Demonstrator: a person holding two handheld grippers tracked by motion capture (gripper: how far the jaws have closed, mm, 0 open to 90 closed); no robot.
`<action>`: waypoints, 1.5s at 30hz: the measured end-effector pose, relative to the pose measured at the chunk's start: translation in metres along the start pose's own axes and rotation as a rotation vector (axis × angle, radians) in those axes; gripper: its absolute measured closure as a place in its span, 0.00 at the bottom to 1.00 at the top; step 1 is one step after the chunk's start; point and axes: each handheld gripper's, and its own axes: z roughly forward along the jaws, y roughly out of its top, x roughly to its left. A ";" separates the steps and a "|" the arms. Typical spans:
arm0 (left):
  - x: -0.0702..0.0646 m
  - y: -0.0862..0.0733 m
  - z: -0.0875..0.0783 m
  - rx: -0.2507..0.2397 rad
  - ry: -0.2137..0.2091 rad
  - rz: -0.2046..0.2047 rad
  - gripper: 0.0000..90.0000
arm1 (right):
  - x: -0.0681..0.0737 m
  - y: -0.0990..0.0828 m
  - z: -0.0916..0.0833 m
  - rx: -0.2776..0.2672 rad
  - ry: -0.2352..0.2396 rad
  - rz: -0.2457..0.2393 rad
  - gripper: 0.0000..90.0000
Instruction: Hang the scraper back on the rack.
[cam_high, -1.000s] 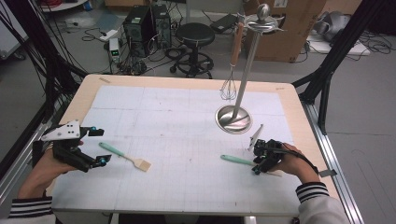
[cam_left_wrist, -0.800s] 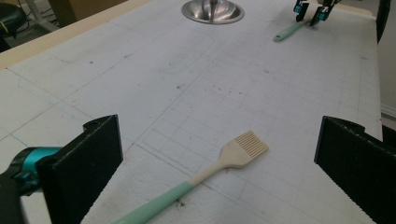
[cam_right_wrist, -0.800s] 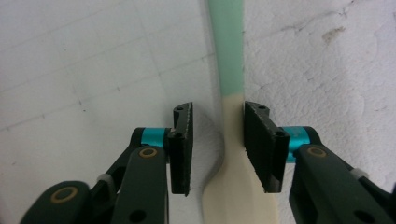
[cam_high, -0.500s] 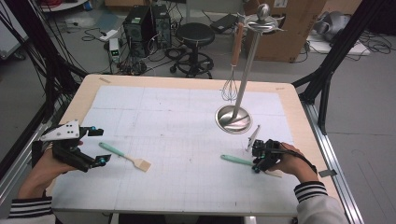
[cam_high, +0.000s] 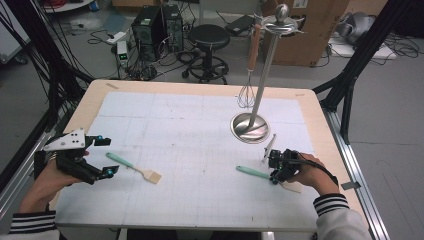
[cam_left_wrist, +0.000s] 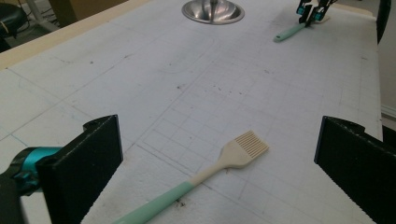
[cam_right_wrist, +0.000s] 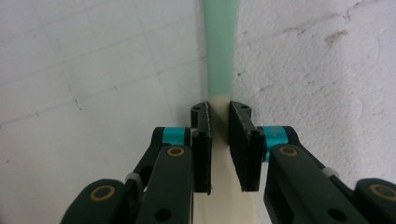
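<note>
On a white gridded mat (cam_high: 200, 150) covering a wooden table (cam_high: 320, 120), the right gripper (cam_high: 276, 170) sits low at about 4 o'clock, its jaws closing in the last moments on a spatula (cam_high: 252, 173). The right gripper view shows the two black jaws pressed against the cream neck of the spatula (cam_right_wrist: 220, 70), just where it meets the mint-green handle, which runs straight away from the jaws; the cream blade lies flat on the mat beneath the gripper. In the high view the green handle points toward 9 o'clock from the gripper and the pale blade shows under the right hand (cam_high: 310, 175).

At 8 o'clock the left gripper (cam_high: 102, 156) is held over the mat with its jaws wide apart and nothing between them. A brush (cam_high: 134, 168) with a green handle and cream bristles lies just beside it, toward the mat's centre; in the left gripper view the brush (cam_left_wrist: 219, 163) lies between the spread jaws, touching neither.

A steel stand (cam_high: 250, 127) rises at 1 o'clock, a whisk (cam_high: 246, 92) hanging from its top.
</note>
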 end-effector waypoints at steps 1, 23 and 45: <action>0.000 0.000 0.000 0.000 0.000 0.000 0.02 | 0.001 0.000 0.000 0.000 -0.001 0.004 0.88; 0.002 -0.001 0.000 0.001 0.010 -0.006 0.02 | 0.001 -0.019 -0.057 -0.365 0.025 0.080 0.89; 0.006 -0.004 0.001 -0.021 0.014 -0.019 0.02 | -0.011 -0.050 -0.140 -0.690 -0.002 0.121 0.89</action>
